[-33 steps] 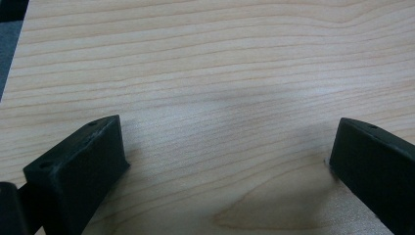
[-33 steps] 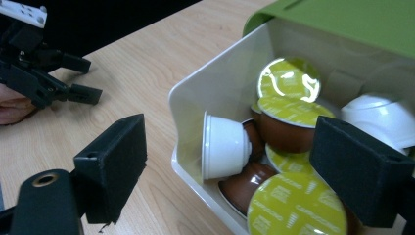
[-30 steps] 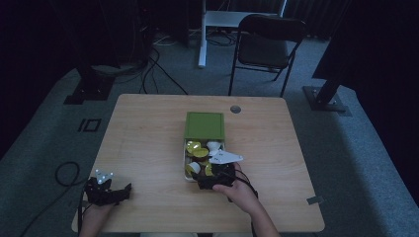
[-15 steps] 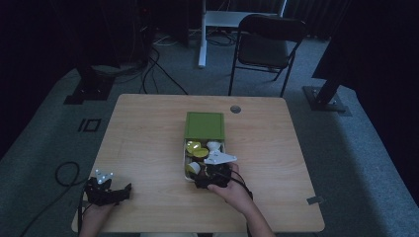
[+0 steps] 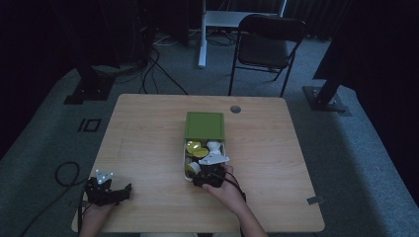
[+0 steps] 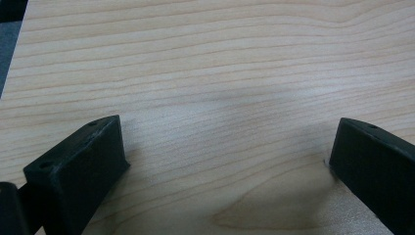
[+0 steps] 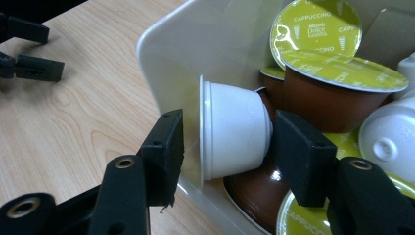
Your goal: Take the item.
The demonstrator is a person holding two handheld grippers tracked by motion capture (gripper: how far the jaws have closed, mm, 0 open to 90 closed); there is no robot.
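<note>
High view first, from the left: the left gripper (image 5: 106, 190) rests on the wooden desk (image 5: 148, 143) near its front left corner, held by the person's left hand (image 5: 96, 217), with its cable looping off the desk edge onto the carpet. Left gripper view shows its two black fingers (image 6: 78, 166) spread wide apart over bare wood grain, nothing between them.

Toward the middle of the desk lies a white tray (image 5: 186, 159) with a green lid (image 5: 204, 125) lying flat just behind it, touching or nearly touching its far end. Inside the tray sit coffee capsules, some with yellow-green foil tops (image 5: 196, 148), some white.

At the tray's near end is the right gripper (image 5: 210, 174), held by the person's right hand (image 5: 228, 190), its grey plate lying over the tray. Right gripper view shows its fingers (image 7: 164, 147) apart on either side of a white capsule (image 7: 232, 129) that lies on its side in the tray's near corner. One finger stands outside the tray wall (image 7: 195, 54), with the wall between it and the capsule's rim; the other is at the capsule's narrow end, apparently touching it, though contact is hard to confirm. Brown capsules with foil tops marked Cappuccino (image 7: 337, 73) crowd beside and beneath it.
</note>
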